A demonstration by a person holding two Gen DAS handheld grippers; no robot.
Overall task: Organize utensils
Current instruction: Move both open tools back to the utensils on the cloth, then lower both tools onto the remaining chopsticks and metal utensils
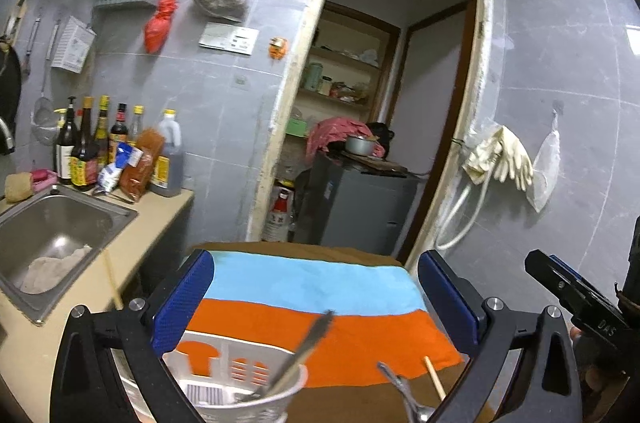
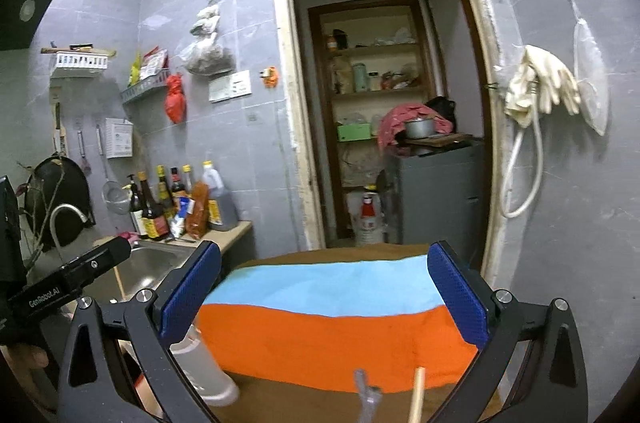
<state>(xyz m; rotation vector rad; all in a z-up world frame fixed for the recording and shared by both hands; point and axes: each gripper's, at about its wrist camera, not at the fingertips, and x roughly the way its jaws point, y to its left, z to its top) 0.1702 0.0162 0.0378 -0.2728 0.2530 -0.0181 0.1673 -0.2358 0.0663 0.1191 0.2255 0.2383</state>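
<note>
Both claws stand spread wide and empty above a brown table. The left gripper [image 1: 316, 299] frames a white utensil holder [image 1: 240, 379] at the table's near left corner, a metal utensil [image 1: 296, 355] leaning inside it. The right gripper [image 2: 324, 297] looks over a blue and orange cloth [image 2: 320, 315]. A wooden chopstick [image 2: 416, 399] and a metal utensil handle [image 2: 366, 395] rise at the near edge. Probably best: lower slowly, centre the pads on one handle.
</note>
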